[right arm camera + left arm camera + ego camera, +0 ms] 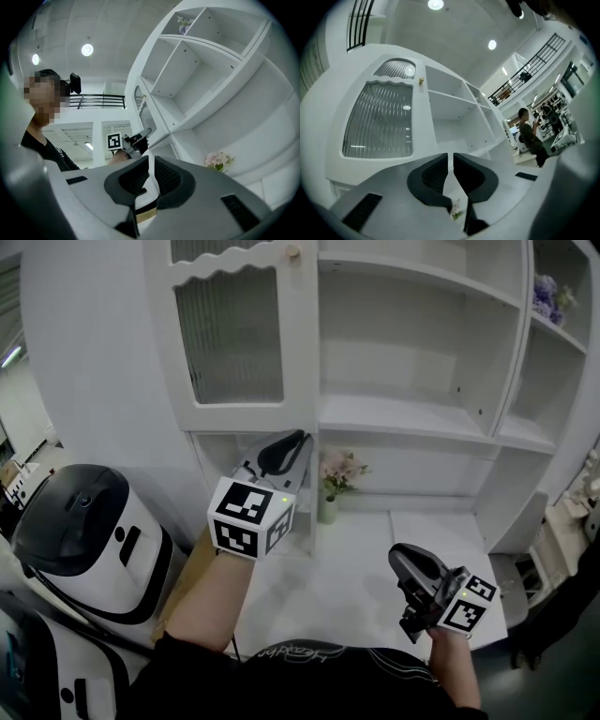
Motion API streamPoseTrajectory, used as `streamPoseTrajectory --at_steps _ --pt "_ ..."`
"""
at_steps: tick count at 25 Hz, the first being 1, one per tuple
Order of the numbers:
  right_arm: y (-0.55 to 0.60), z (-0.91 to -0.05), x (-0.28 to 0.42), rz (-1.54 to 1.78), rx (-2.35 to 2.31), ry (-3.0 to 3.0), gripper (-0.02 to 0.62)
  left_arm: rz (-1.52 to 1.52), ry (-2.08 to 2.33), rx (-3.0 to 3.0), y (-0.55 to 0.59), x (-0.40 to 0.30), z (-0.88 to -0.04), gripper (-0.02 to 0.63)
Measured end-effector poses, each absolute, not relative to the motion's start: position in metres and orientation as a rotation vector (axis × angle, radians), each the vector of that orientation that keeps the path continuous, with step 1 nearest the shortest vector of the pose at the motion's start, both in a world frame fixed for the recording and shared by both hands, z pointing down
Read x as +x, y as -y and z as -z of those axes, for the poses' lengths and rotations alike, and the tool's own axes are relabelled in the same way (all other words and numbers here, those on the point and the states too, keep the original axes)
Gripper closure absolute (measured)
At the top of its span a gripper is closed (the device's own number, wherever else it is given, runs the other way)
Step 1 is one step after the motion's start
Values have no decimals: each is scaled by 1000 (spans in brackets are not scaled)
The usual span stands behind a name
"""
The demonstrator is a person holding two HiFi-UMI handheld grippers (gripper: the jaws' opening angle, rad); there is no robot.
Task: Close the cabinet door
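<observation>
Cabinet door: white frame, scalloped top, ribbed glass pane, small round knob; upper left of the white shelving, just above left gripper. Left gripper and right gripper: black ridged pads drawn nearly together, nothing between.

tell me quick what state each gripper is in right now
left gripper: closed, nothing seen between the jaws
right gripper: closed, holding nothing
</observation>
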State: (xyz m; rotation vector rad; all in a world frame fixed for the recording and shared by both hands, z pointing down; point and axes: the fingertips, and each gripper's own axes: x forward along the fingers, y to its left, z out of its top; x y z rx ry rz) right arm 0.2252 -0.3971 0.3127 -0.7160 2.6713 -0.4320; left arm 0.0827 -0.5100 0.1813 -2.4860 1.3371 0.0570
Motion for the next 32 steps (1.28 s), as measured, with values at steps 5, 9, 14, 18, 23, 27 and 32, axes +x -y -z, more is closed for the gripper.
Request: streamPoseTrajectory --at_steps 5,9,14,18,23,27,32 --pt "369 -313 196 460 -730 -2673 532 -105 -1100 -2763 445 77 -211 563" --pt "338 -319 169 512 -729 -2657 532 -199 -902 -2986 376 65 -240 579" --pt "294 -330 130 535 -740 -2698 532 -160 -883 -3051 311 39 -285 581" --pt "257 -342 104 565 -755 -2712 532 -143 -860 -3144 268 21 -324 583" --pt "223 -355 75 593 -764 -2696 532 -216 -851 -3261 228 -3 -349 583" --pt "206 -367 62 616 -783 -2675 532 -210 -860 -3296 206 -13 -370 583" --pt "187 -371 50 588 -789 -2693 534 -255 -837 -3345 186 -21 -370 583"
